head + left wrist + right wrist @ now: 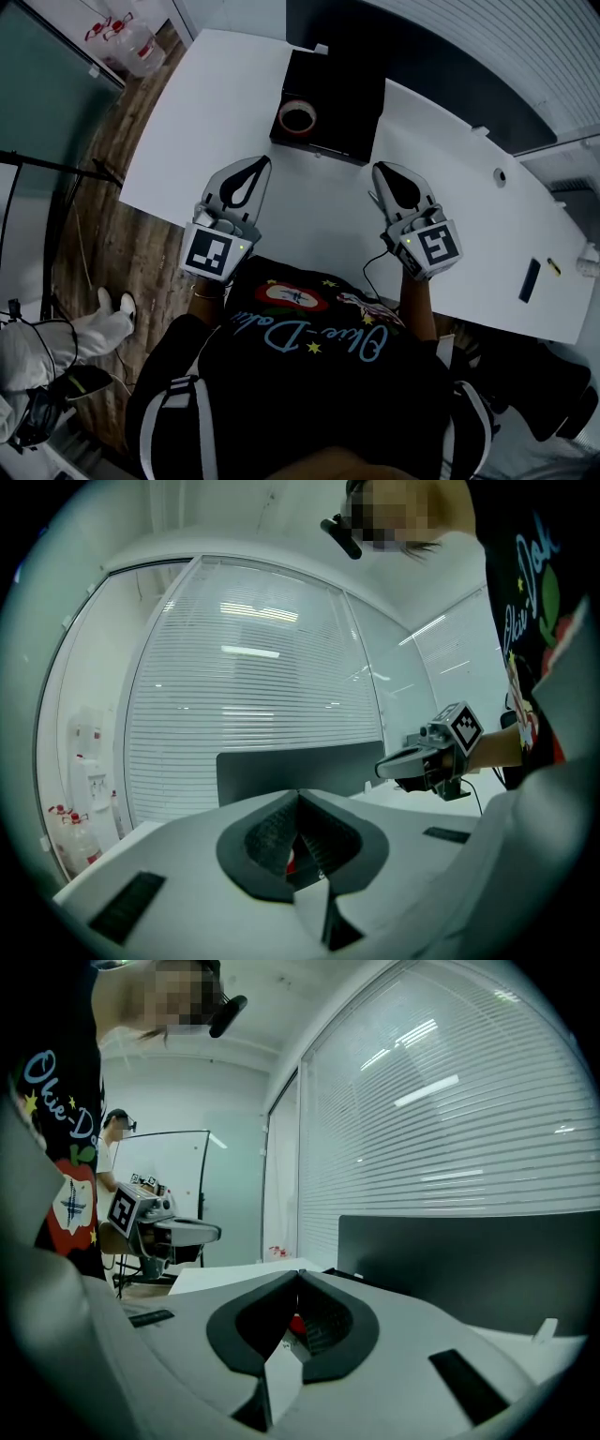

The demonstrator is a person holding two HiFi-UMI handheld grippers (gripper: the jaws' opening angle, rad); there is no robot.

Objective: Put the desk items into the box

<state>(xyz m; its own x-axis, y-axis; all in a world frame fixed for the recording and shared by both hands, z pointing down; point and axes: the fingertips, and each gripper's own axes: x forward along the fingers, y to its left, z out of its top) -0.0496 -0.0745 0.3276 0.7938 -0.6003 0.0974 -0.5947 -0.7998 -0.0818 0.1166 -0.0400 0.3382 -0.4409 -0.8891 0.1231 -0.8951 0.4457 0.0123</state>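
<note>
Box (pixel 349 105): one, black, open on top, at the far edge of the white desk (pixel 202 122), roughly mid-way along that edge. Tape roll (pixel 297 118): one, reddish, lying flat inside the box in its near-left corner.

Grippers: two, both above the desk's near edge, well apart from the box and from each other, both pointing toward the box. Left gripper (pixel 264 163): claw pressed together, tips meeting, nothing pinched. Right gripper (pixel 378 170): claw likewise pressed shut, nothing in it. The red seen through the gap behind each pair of tips is the tape roll further off, not something held.

Other desk items: one flat black slab (pixel 530 279) near the right end, close to the near edge; one tiny yellow-tipped piece (pixel 553 265) just beside it, too small to identify.

Off the desk: clear water bottles (pixel 129 42) on the floor by the far left corner, looks like two. One other person (pixel 66 337) in white at lower left, partly in view.
</note>
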